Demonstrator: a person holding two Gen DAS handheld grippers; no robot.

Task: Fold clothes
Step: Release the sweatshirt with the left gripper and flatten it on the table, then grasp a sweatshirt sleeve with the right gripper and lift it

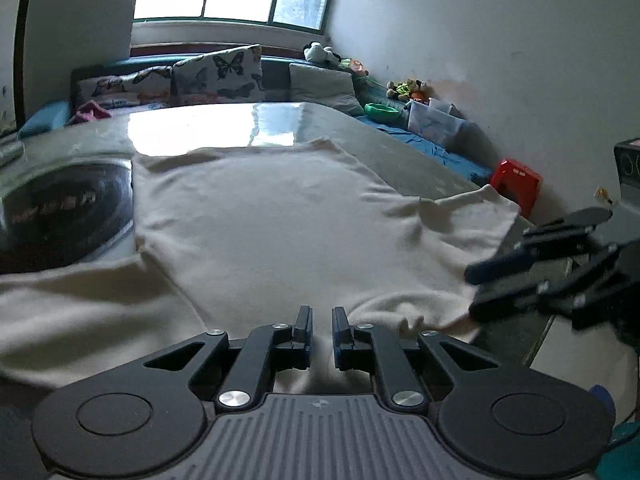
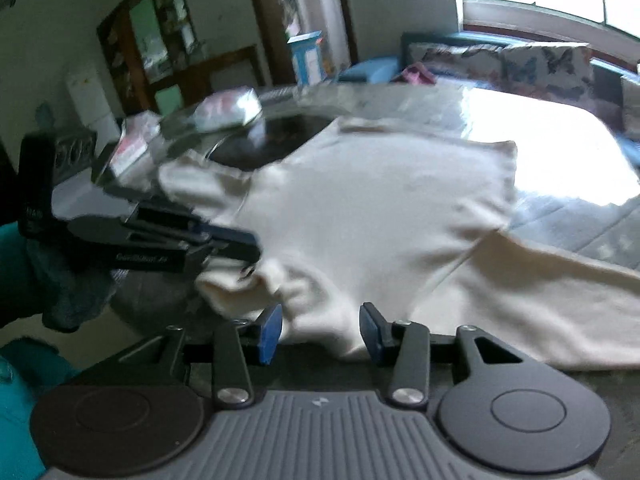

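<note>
A cream long-sleeved top [image 1: 256, 208] lies spread flat on the glossy tabletop [image 1: 208, 128], body smoothed out and both sleeves trailing off to either side, an arrangement that suits folding because every edge is reachable. The left tongs [image 1: 321, 322] sit low over the near hem or collar edge just ahead of them, fingers drawn close with only a narrow gap; no cloth shows between them. The right tongs [image 2: 320, 326] stand spread wide, their blue pads bracketing a bunched edge of the top directly in front, apparently placed to close on it. In the right wrist view the left tongs appear to the left, blurred, touching a rumpled fold, though a grip there cannot be confirmed.
</note>
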